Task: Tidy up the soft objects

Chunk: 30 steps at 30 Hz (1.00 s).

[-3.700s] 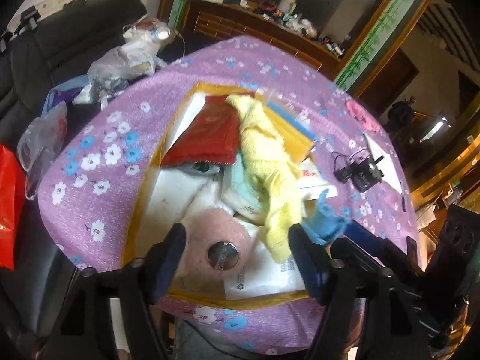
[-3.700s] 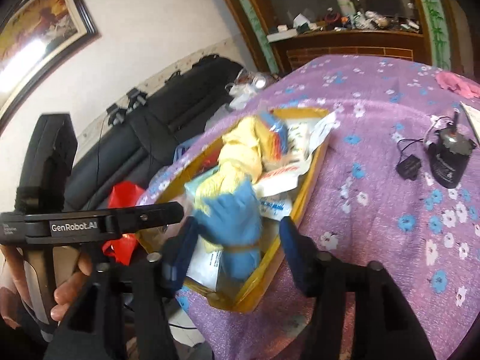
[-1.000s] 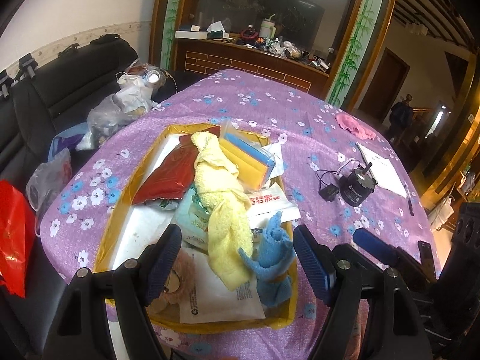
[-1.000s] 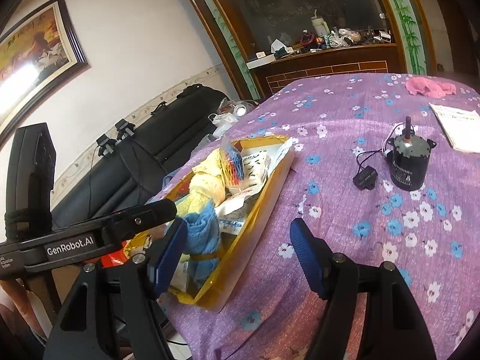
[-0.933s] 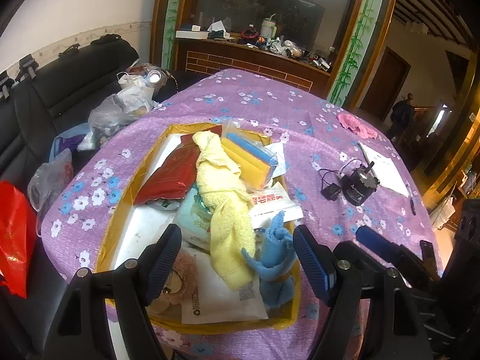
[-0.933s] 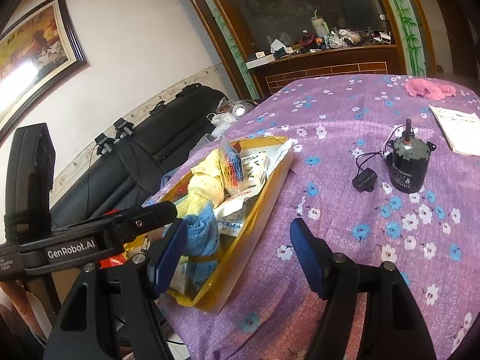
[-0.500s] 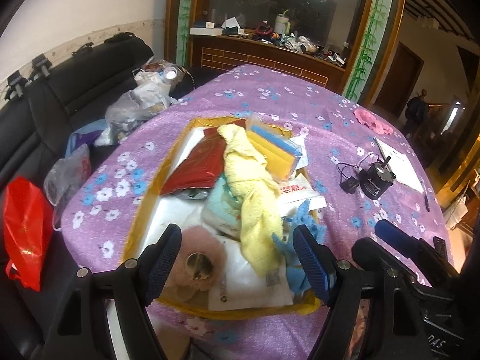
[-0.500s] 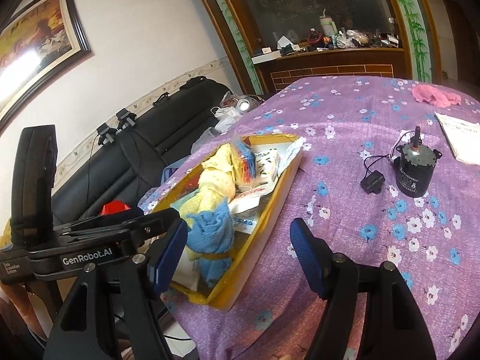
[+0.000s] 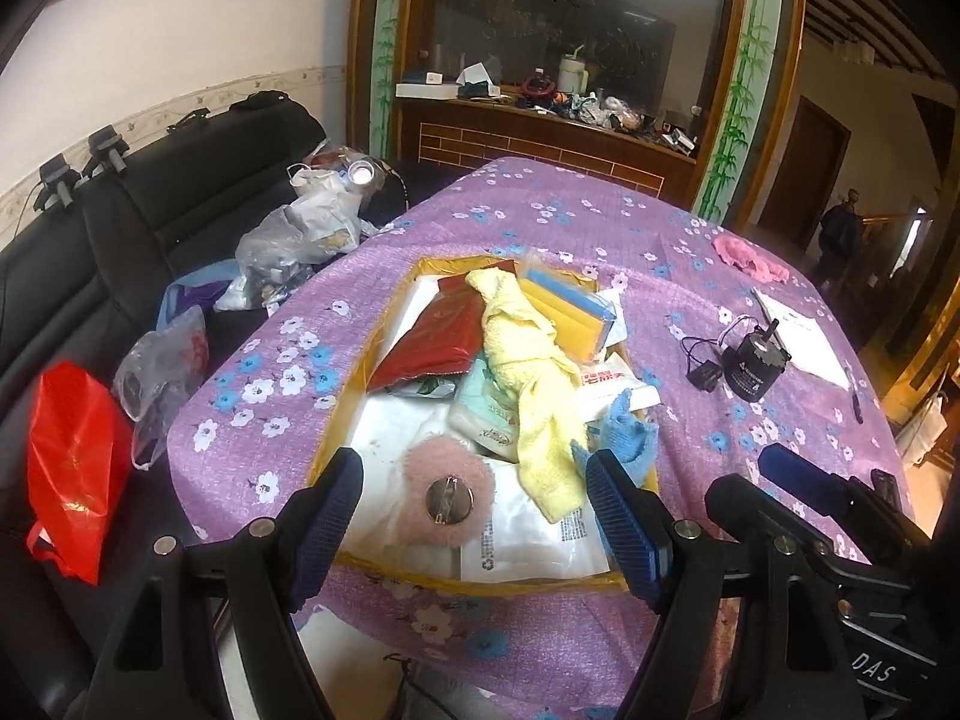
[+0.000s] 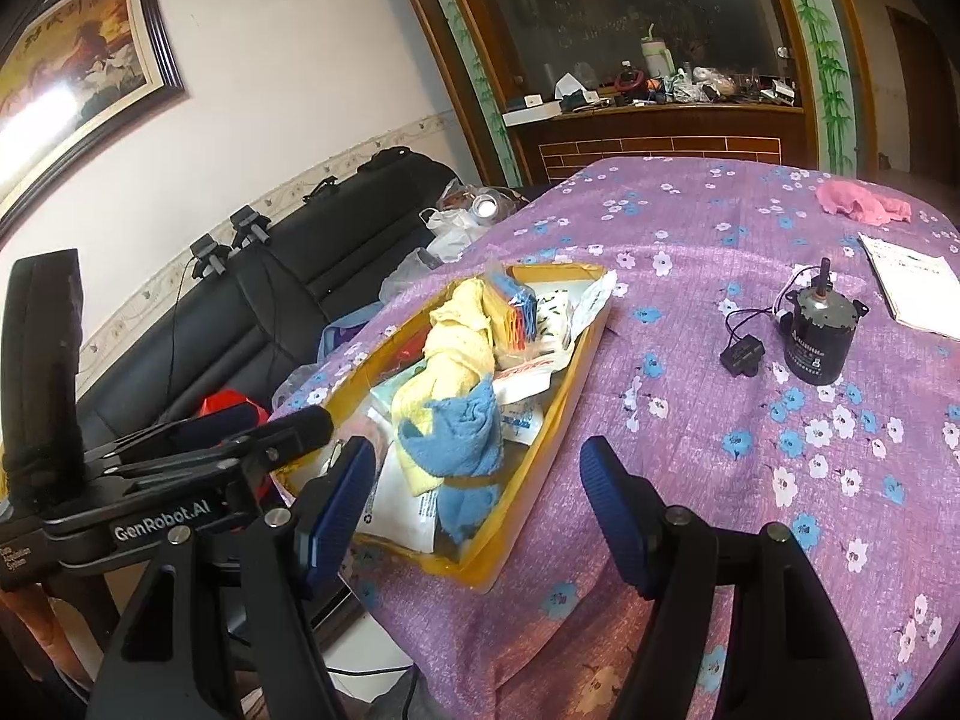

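A yellow tray [image 9: 384,324] [image 10: 540,468] on the purple flowered tablecloth holds a heap of soft things. Across it lies a yellow towel [image 9: 528,354] [image 10: 456,336], with a blue cloth [image 9: 624,426] [image 10: 462,426] at its near right corner. A pink fluffy pad with a metal disc [image 9: 447,495] sits at the near end, beside a red packet [image 9: 438,336] and a sponge pack [image 9: 570,306]. My left gripper [image 9: 474,486] hangs open just above the tray's near end, nothing between its fingers. My right gripper [image 10: 477,480] is open over the tray's near right rim, empty.
A black motor with a cable [image 9: 753,363] [image 10: 819,339], white papers [image 10: 915,285] and a pink cloth [image 9: 750,255] [image 10: 861,201] lie on the table to the right. Plastic bags [image 9: 300,234] and a red bag [image 9: 72,462] sit on the black sofa at left.
Both grippers have drawn back and slightly up from the tray, so more of the table's near edge shows. The blue cloth stays in the tray. Both stay open.
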### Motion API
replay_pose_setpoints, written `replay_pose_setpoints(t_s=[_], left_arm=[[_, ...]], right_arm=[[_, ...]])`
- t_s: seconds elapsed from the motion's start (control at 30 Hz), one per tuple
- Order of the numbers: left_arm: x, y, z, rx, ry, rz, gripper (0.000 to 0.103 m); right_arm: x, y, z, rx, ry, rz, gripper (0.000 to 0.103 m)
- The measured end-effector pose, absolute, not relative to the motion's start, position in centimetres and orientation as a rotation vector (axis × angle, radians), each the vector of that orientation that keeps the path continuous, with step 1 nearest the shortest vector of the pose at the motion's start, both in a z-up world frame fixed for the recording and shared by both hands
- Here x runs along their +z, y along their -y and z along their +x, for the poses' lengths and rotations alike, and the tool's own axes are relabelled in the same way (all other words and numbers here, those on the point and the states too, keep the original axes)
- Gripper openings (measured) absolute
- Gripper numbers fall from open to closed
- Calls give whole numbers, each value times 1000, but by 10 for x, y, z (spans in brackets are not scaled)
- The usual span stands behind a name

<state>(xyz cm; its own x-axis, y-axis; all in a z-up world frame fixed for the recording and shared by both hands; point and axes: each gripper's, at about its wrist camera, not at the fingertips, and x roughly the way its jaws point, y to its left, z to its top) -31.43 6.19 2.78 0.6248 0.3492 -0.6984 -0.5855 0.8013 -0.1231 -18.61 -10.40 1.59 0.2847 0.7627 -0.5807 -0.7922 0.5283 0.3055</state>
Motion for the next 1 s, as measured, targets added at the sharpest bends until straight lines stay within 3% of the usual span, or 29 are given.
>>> replay_pose_setpoints(t_s=[1.0], left_arm=[[12,-91,-285,580,-754,-371,80]], right_arm=[[6,64,-160,1045,-789,-76,70]])
